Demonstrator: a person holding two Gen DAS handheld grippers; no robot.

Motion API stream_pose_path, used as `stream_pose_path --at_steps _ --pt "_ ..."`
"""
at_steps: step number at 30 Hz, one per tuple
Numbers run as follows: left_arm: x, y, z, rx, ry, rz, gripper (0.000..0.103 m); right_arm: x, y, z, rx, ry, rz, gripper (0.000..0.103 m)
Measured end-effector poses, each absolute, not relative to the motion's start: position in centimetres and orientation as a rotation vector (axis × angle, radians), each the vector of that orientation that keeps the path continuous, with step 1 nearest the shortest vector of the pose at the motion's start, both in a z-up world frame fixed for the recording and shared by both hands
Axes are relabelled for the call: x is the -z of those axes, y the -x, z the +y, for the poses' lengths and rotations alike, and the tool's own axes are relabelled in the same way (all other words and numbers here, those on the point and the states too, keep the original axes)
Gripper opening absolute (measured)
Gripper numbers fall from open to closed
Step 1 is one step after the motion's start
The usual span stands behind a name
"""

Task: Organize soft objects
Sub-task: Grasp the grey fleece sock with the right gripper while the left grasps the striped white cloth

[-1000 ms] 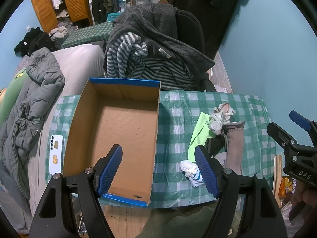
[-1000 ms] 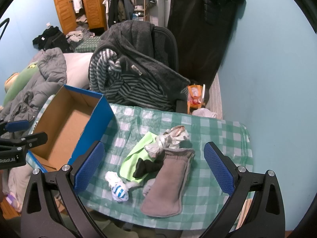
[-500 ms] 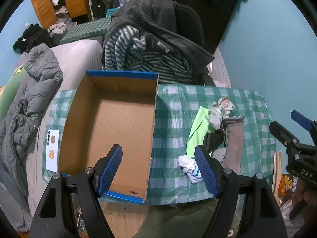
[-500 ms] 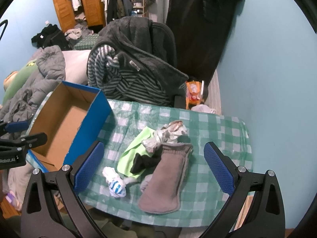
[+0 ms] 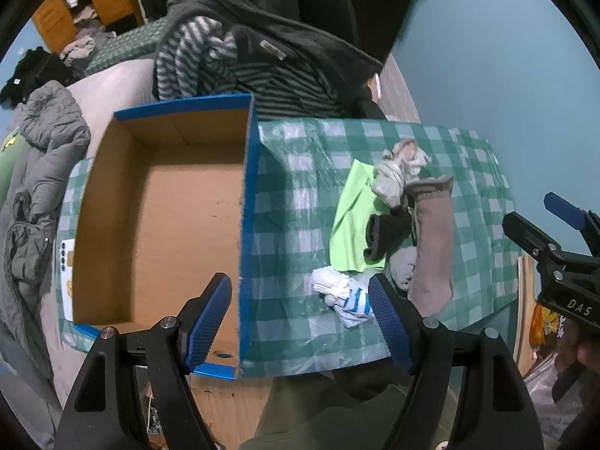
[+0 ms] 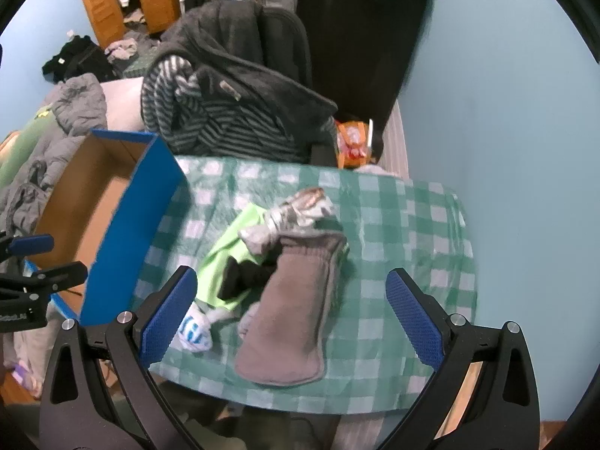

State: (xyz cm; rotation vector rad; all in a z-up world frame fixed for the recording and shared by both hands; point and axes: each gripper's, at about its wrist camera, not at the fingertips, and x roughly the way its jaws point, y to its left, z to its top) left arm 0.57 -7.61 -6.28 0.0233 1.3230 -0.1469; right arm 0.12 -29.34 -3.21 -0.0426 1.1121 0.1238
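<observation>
A pile of soft things lies on the green checked tablecloth (image 5: 292,202): a long brown-grey sock (image 6: 296,311), a lime green cloth (image 6: 225,255), a black sock (image 6: 243,275), a grey-white bundle (image 6: 300,210) and a white sock ball with blue stripes (image 5: 345,294). An open cardboard box with blue outer walls (image 5: 165,217) stands on the left of the table with nothing visible inside. My left gripper (image 5: 300,315) hangs open over the table's near edge, between box and sock ball. My right gripper (image 6: 292,315) is open above the brown-grey sock.
A chair draped with a dark fleece and a striped sweater (image 6: 225,108) stands behind the table. A grey jacket (image 5: 41,172) and a phone (image 5: 67,258) lie on the bed left of the box. A blue wall is on the right.
Both grippers have moved forward and down toward the table; the box and the sock pile look larger. The left view has shifted right. Both stay open.
</observation>
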Motion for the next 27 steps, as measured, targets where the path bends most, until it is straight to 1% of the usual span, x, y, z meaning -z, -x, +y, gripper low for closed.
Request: stream_pose_path --at_steps 15,27 --pt "10.9 -1.3 -10.5 0.197 0.0 1.417 0.077 9.7 -0.5 -31.6 -0.11 -0.046 1.272 0.101" --pt "14.6 -1.6 -11.5 0.179 0.018 1.471 0.077 13.7 -1.9 -31.8 -0.124 -0.083 1.331 0.101"
